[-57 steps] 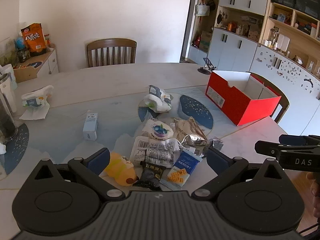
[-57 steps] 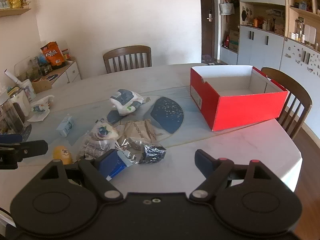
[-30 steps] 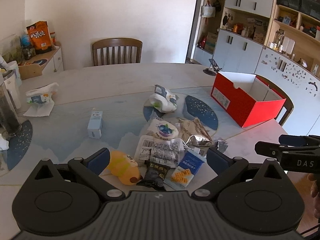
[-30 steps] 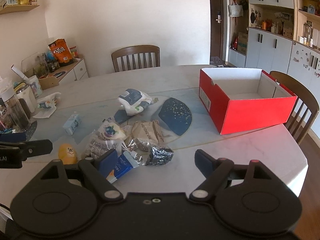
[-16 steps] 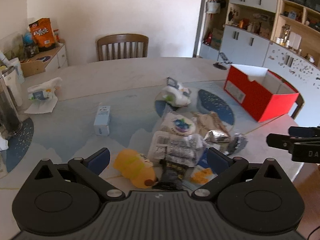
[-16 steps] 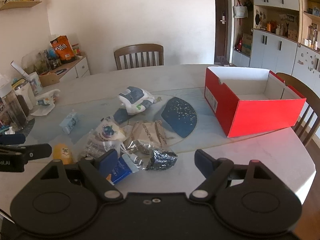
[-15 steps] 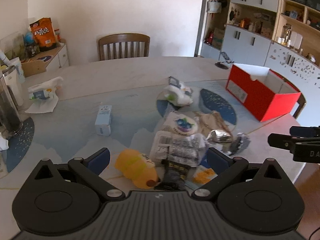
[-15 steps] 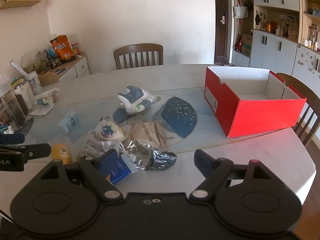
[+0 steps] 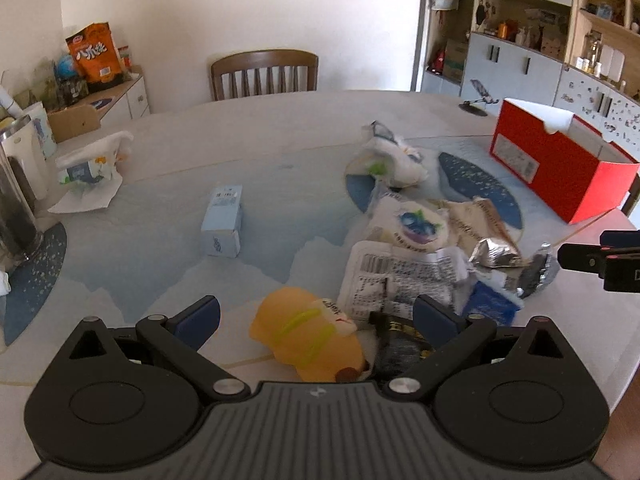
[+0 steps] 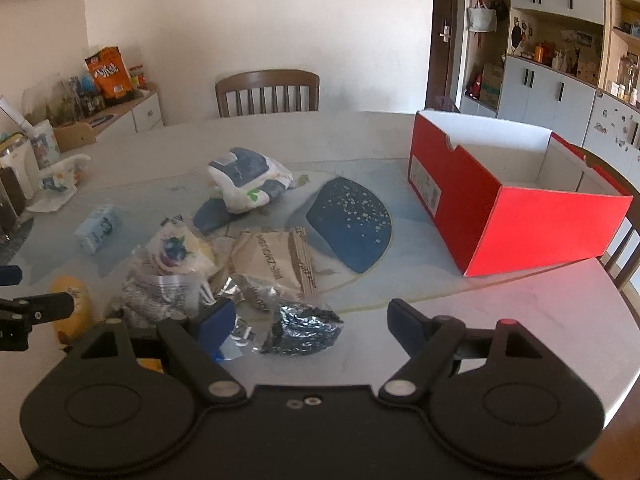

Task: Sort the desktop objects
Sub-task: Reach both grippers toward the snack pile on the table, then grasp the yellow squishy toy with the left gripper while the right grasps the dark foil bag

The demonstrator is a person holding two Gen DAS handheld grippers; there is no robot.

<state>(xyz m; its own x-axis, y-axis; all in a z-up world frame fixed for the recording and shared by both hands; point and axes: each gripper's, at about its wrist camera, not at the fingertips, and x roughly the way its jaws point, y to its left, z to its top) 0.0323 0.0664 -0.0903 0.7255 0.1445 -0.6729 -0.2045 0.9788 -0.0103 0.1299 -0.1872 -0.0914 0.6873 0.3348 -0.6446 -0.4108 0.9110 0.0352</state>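
Observation:
A heap of snack packets lies on the round table. In the left wrist view my left gripper [image 9: 316,318] stands open over a yellow duck-shaped toy [image 9: 310,334], with a black packet [image 9: 400,346] by its right finger. A white blueberry packet [image 9: 412,226] and a printed clear bag [image 9: 400,280] lie beyond. In the right wrist view my right gripper [image 10: 310,320] is open above a crinkled black-and-silver packet [image 10: 300,328]. A brown paper packet [image 10: 272,260] and a white-blue pouch [image 10: 244,180] lie further off. The open red box [image 10: 516,216] stands at the right.
A small light-blue carton [image 9: 222,220] stands alone left of the heap. Dark blue placemats [image 10: 352,224] lie under the glass top. A tissue pack [image 9: 86,168] and a kettle [image 9: 16,184] sit at the far left. A wooden chair [image 9: 264,74] stands behind the table.
Both grippers have come down and forward toward the heap, so the packets look larger. The yellow toy now sits between the left fingers. Both stay open.

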